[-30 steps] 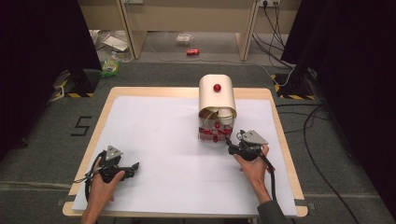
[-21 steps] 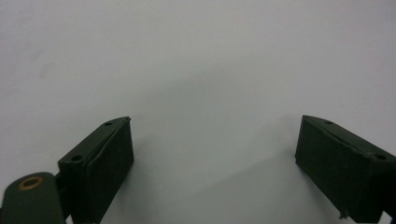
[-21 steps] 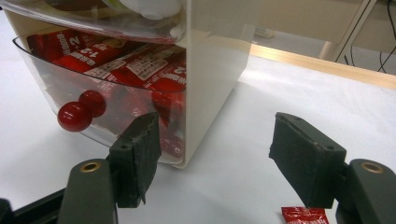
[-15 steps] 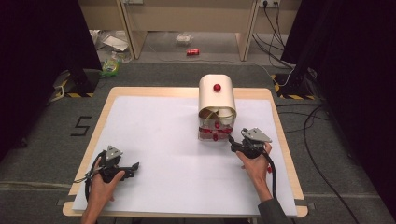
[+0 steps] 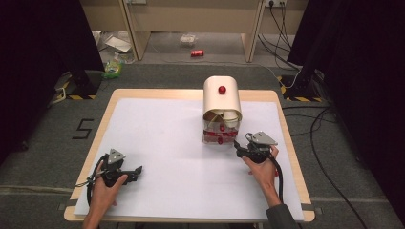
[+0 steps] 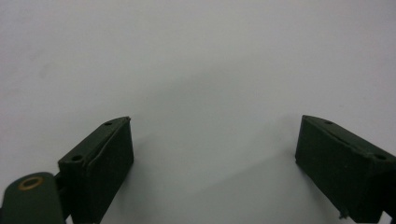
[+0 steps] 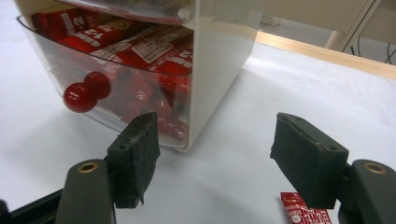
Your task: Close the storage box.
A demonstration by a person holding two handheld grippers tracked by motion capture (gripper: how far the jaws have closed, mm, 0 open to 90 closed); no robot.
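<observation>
— So, starting at the left: what is the left gripper [image 5: 137, 170] doing?

— It is lying near the front left corner of the tabletop [image 5: 157, 138], a hand [image 5: 106, 188] wrapping its handle. In the left gripper view its jaws are standing wide apart over bare white surface, grasping nothing.

— And moving toward the middle?

— A cream dispenser box [image 5: 221, 99] with a red knob [image 5: 222, 89] on top is sitting toward the back edge, right of centre. Its clear drawer [image 7: 100, 77] is showing red packets [image 7: 140, 44] inside, and a red ball handle [image 7: 80, 97] is sticking out from the drawer front.

— The right gripper?

— The right gripper [image 5: 237, 151] is sitting just beside the box's front right corner, the other hand [image 5: 261, 167] gripping it. Its jaws are spread, clamping nothing. In the right gripper view, a single red packet [image 7: 303, 212] is lying flat on the white surface, partly hidden by the right-hand jaw.
</observation>
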